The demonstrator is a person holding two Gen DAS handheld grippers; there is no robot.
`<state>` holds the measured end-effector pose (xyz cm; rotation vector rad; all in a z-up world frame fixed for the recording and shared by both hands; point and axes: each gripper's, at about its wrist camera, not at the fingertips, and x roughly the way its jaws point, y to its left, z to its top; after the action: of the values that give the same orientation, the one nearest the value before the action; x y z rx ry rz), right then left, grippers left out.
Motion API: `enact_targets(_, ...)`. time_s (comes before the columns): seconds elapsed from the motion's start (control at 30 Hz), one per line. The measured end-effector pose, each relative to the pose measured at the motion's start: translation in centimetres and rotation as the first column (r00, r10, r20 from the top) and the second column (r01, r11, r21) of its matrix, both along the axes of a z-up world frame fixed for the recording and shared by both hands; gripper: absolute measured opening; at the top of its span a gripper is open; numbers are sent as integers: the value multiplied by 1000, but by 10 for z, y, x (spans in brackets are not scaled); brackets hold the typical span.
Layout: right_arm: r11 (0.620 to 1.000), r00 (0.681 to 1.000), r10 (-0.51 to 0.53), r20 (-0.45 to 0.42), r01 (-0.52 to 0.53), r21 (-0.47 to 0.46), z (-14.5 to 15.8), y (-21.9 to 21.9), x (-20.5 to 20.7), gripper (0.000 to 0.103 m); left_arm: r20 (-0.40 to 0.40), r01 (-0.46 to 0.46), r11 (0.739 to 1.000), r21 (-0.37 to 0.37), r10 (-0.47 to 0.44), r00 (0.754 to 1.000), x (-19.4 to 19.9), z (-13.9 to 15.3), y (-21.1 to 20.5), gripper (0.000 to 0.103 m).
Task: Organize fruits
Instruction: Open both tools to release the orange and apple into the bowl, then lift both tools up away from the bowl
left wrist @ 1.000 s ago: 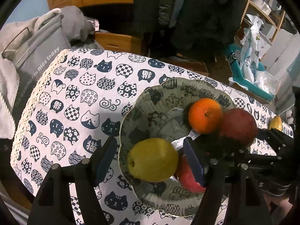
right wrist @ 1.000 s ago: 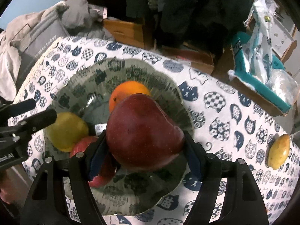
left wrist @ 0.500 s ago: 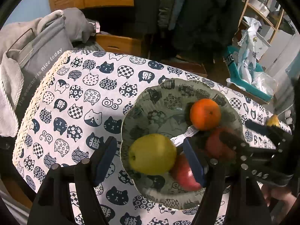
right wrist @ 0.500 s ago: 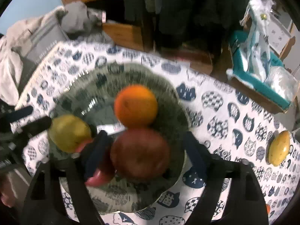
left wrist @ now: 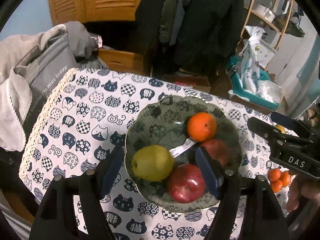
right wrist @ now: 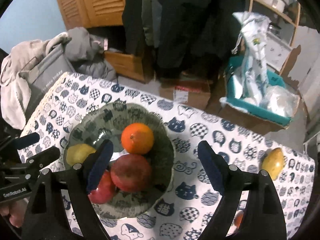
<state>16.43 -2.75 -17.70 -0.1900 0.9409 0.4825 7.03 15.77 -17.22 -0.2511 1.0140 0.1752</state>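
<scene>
Bowl holds four fruits: orange, two apples, pear. Your right gripper spread, empty; left gripper likewise. Left: mango, tangerines loose on worktop.

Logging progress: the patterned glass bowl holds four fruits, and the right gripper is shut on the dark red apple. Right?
Not quite. The right wrist view shows the right gripper open, the dark red apple resting loose in the patterned glass bowl. Four fruits in the bowl is correct.
</scene>
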Motion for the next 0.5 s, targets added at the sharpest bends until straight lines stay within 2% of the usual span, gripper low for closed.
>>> enact_targets(0.23,1000,997,-19,81,19,4,34,-18,-16,87,58,40,999,9,-40,998,-8,30,-15,79)
enact_targets(0.5,997,988,-65,141,59,44,75,-46,-32,87,119,86,996,39,-90,989,-18,60,-34,86)
